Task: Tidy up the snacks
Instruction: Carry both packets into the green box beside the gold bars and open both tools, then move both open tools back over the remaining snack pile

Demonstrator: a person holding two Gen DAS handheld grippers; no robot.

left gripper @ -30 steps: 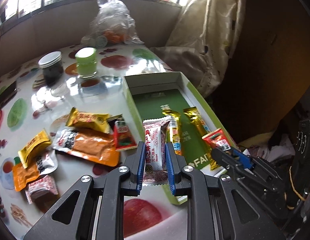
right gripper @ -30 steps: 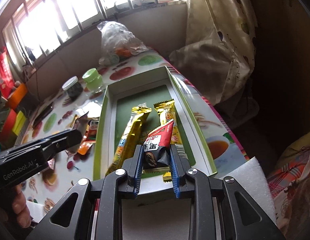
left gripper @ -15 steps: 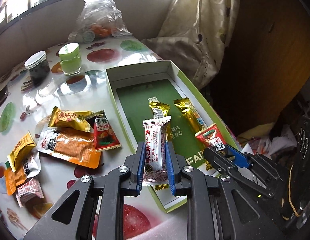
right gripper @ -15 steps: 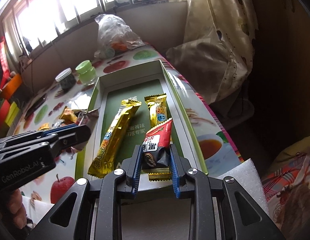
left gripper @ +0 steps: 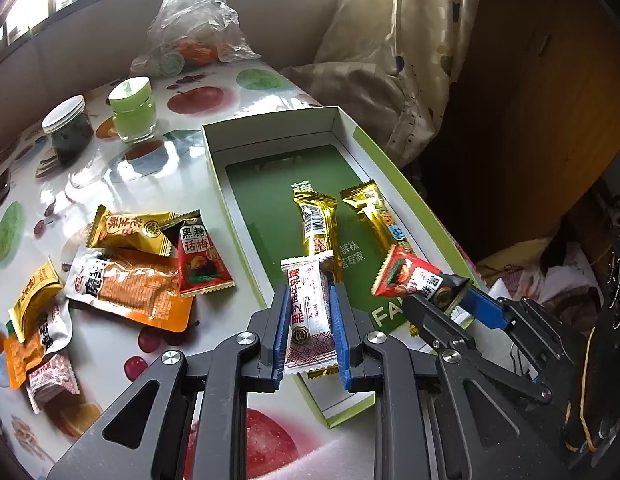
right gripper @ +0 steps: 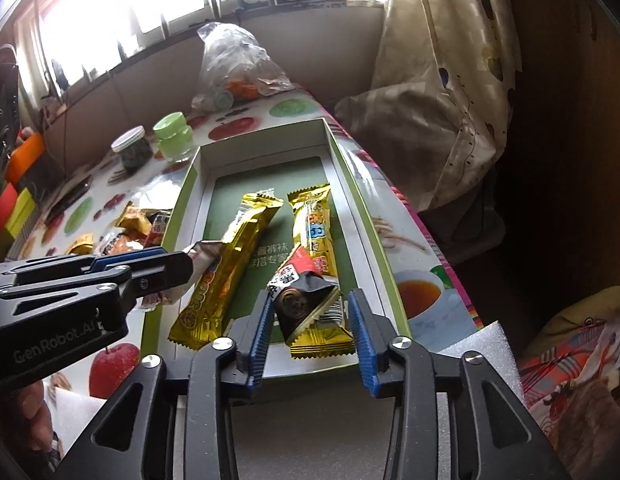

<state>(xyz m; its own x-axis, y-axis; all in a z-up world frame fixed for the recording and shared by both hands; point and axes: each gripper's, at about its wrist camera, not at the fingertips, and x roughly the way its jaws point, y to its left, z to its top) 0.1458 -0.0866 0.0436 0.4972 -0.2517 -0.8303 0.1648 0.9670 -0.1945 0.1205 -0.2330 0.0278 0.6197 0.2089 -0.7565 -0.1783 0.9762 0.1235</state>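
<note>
An open green-edged box [left gripper: 362, 136] [right gripper: 382, 248] holds two gold snack bars [left gripper: 318, 220] [right gripper: 225, 256]. My left gripper [left gripper: 310, 320] is shut on a white and red snack packet [left gripper: 310, 312] over the box's near left corner. My right gripper [right gripper: 310, 320] has opened over the box's near end. The red and black snack packet [right gripper: 301, 292] [left gripper: 414, 280] lies loose between its fingers, resting on the right gold bar [right gripper: 314, 220]. The right gripper shows in the left wrist view [left gripper: 450, 300], the left gripper in the right wrist view [right gripper: 181, 268].
Several loose snack packets [left gripper: 129, 276] lie on the fruit-print table left of the box. A green jar [left gripper: 131, 108], a dark jar [left gripper: 67, 128] and a plastic bag [left gripper: 193, 24] stand at the back. A curtain [left gripper: 398, 52] hangs right of the table.
My right gripper has opened and let go of the red and black packet inside the box. My left gripper has carried the white packet further over the box.
</note>
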